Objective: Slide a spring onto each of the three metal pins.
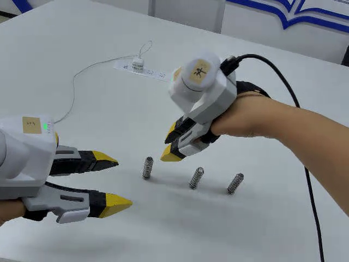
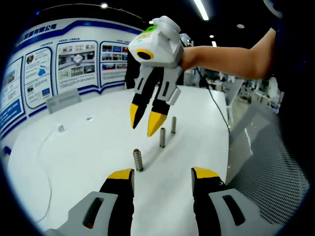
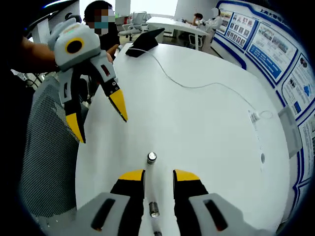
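Three coiled springs stand in a row on the white table [image 1: 65,43]: the left spring [image 1: 148,167], the middle spring [image 1: 196,178] and the right spring [image 1: 235,183]. From above, a shiny pin top [image 3: 151,157] shows inside the nearest coil. My right gripper [image 1: 171,144] hovers just above and behind the left spring, with a narrow gap between its jaws and nothing in it. My left gripper [image 1: 112,182] is wide open at the lower left, pointing at the row. The same springs [image 2: 138,160] appear beyond its jaws.
At the back of the table, a thin white cable [image 1: 76,82] runs to a small white device on a label strip [image 1: 139,64]. A black cable [image 1: 283,82] trails from the right gripper. A mesh chair [image 2: 266,162] stands beside the table edge. People sit at a far table.
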Available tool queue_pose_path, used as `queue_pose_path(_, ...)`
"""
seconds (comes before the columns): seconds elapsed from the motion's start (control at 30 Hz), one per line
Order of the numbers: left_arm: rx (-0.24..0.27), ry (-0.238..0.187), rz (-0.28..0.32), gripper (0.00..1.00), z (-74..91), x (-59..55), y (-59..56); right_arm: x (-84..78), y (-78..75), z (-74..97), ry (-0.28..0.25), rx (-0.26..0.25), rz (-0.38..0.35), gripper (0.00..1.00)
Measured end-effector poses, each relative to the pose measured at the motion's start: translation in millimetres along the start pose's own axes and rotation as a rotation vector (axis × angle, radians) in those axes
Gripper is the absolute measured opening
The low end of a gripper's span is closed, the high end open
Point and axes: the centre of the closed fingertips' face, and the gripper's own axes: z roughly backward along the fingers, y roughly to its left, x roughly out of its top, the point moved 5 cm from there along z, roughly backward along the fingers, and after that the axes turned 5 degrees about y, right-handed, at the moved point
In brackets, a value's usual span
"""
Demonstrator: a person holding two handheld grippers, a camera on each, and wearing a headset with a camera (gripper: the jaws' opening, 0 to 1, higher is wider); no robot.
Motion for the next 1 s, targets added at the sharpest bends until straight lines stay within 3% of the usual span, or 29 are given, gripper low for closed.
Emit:
queue_pose_path(0.3, 0.002, -0.001, 0.002, 0.49, 0.1, 2.7, 3.9, -36.9, -7.9, 34.0, -0.129, -0.068, -0.13, 0.27)
queue_pose_path(0.67, -0.006, 0.006, 0.0, 0.52, -2.4, 4.5, 2.1, -86.5, -9.7, 64.5, -0.237, -0.155, -0.234, 0.33)
queue_pose_path(1.0, -0.001, 0.004, 0.009, 0.56, -4.9, 4.2, 1.7, -131.5, 1.5, 86.4, -0.316, -0.226, -0.308, 0.38)
